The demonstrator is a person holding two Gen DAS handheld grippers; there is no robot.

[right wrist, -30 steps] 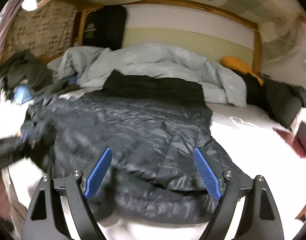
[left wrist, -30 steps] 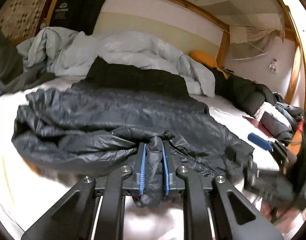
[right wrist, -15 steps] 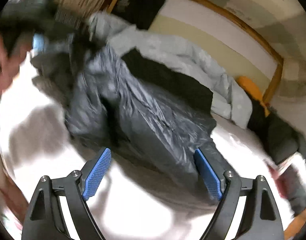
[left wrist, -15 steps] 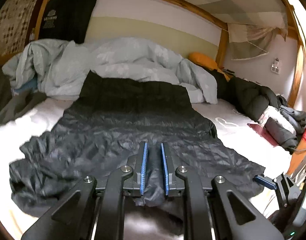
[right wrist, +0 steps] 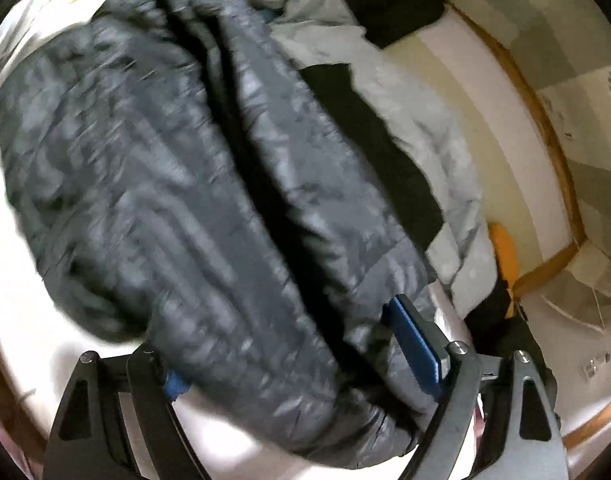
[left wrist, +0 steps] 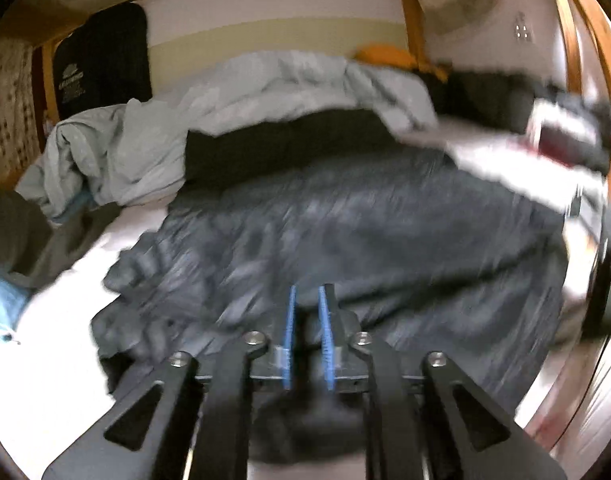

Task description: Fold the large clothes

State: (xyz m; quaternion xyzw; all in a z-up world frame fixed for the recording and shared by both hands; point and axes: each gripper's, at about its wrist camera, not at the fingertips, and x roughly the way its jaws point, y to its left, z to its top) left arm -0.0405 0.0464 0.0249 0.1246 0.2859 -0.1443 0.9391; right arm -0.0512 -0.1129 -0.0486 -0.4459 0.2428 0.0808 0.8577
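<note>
Two grippers at a dark puffer jacket (left wrist: 345,232) spread on a white bed (left wrist: 45,360).
Left to right in the left wrist view: blue cloth (left wrist: 1,300) at the bed's left edge, a pale grey duvet (left wrist: 233,96) bunched along the far edge by the headboard (left wrist: 265,28), an orange pillow (left wrist: 389,56) toward the far right corner, dark clothes (left wrist: 505,96) piled at the right edge. Jacket lies across the bed's middle, hem at the near edge. Left gripper (left wrist: 307,320) has its fingers narrow and has just been opening a little, with a fold of jacket hem between the blue pads (left wrist: 290,332); blur hides whether they press it. Right gripper (right wrist: 305,344) has its fingers wide, straddling the jacket's near edge without pinching; the left pad is mostly buried under fabric.
</note>
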